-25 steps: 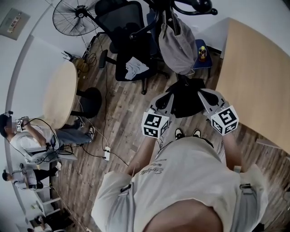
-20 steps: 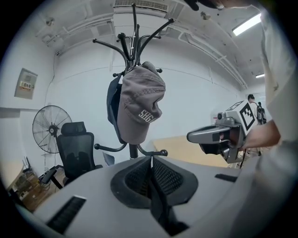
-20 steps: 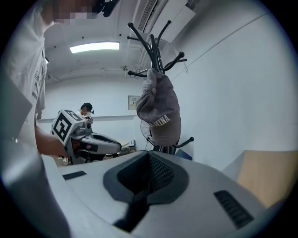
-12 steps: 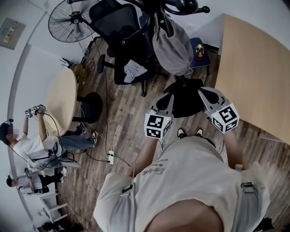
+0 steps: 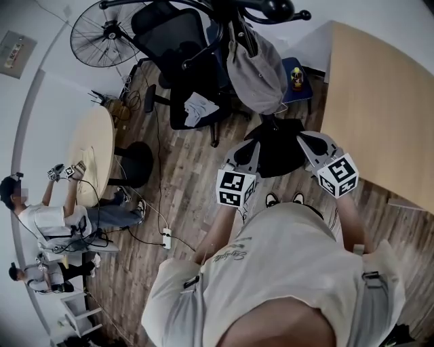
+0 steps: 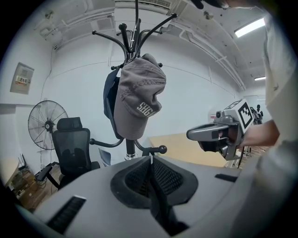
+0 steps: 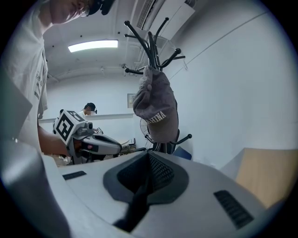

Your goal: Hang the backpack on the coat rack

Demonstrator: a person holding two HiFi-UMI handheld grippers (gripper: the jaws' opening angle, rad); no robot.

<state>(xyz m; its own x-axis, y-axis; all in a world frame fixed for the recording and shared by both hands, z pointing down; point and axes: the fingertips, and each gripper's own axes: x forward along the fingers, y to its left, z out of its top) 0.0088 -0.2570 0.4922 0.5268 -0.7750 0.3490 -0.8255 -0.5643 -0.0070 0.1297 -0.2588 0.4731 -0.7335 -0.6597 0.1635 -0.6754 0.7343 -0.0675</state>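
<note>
Backpack [image 5: 278, 152], black, is showing at the centre of the head view, held between the two grippers, below the coat rack [image 5: 261, 10] at the top edge of the frame. Left gripper [image 6: 151, 160] is clenching its jaws fully together on a black backpack strap [image 6: 161, 204] running down between them. Right gripper [image 7: 149, 157] is pinching another backpack strap [image 7: 134, 204] the same way, with its jaws pressed tight. Grey cap [image 7: 157, 109] is hanging on the rack, showing the white letters "HINA" in the right gripper view; in the left gripper view its lettering is not reading clearly.
</note>
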